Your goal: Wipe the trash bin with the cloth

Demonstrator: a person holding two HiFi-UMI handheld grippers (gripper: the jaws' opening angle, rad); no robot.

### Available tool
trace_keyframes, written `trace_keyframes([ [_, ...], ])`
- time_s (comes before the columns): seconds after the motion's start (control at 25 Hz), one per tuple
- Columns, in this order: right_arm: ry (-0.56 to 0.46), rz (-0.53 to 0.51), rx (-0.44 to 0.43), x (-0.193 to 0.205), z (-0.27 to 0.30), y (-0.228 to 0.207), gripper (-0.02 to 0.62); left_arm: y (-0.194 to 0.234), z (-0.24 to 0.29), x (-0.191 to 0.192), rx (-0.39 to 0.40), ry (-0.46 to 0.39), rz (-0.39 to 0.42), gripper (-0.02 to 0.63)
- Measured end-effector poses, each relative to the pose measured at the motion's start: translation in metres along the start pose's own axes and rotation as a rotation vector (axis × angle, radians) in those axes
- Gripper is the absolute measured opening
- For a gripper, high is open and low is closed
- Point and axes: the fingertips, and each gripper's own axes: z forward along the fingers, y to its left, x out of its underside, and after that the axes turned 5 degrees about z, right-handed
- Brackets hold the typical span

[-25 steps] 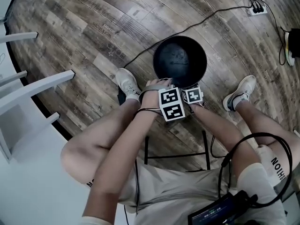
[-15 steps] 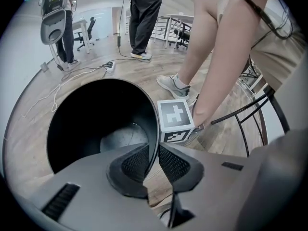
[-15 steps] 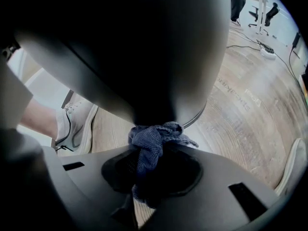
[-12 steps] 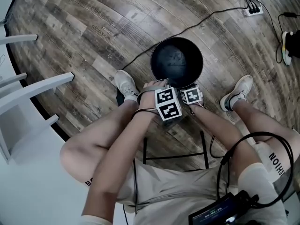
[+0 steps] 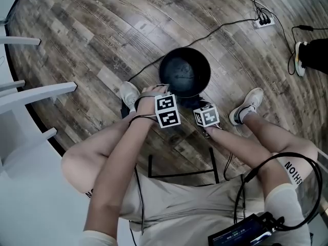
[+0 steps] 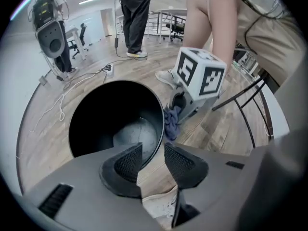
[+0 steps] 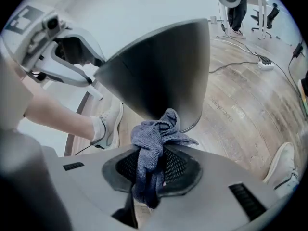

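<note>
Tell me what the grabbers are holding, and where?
The right gripper pinches the blue cloth by its bunched middle. The left gripper, jaws just opened, holds nothing.

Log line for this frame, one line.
left gripper: jaws just opened, nothing gripped | right gripper: shut on cloth | cloth: by trash bin outer wall

Mid-floor: trash bin (image 5: pixel 184 72), upright, mouth up. Just beside its near-right wall: cloth (image 7: pixel 155 146), pinched between the jaws of the right gripper (image 5: pixel 201 105), clear of the floor. Left of the bin and slightly nearer: left shoe (image 5: pixel 128 93). Right of the bin, a little apart from it: right shoe (image 5: pixel 246 105). Far right, well behind the bin: power strip (image 5: pixel 263 21). At the far-right edge: another person's shoe (image 5: pixel 299 59). Along the left edge: chair frame (image 5: pixel 36 94). Nearest, under the seated person: stool frame (image 5: pixel 180 172).
</note>
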Motion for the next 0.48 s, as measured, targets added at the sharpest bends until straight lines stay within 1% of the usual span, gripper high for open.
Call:
trace_keyframes([
  [0.08,-0.021,-0.002,-0.015,-0.005,-0.013,0.009,0.077,0.002,0.003,0.014,-0.027,0.030,0.041,0.134],
  [0.12,-0.030,0.000,-0.022,-0.006,-0.020,0.013,0.077,0.004,0.005,0.017,-0.041,0.031,0.055,0.133],
  [0.2,-0.045,0.005,-0.033,-0.010,-0.033,0.019,0.077,0.006,0.007,0.019,-0.061,0.027,0.072,0.133],
  [0.36,-0.067,0.011,-0.044,-0.018,-0.054,0.027,0.077,0.009,0.012,0.018,-0.087,0.045,0.124,0.132],
  [0.48,-0.082,0.011,-0.053,-0.025,-0.067,0.033,0.077,0.009,0.015,0.018,-0.085,0.041,0.132,0.128],
])
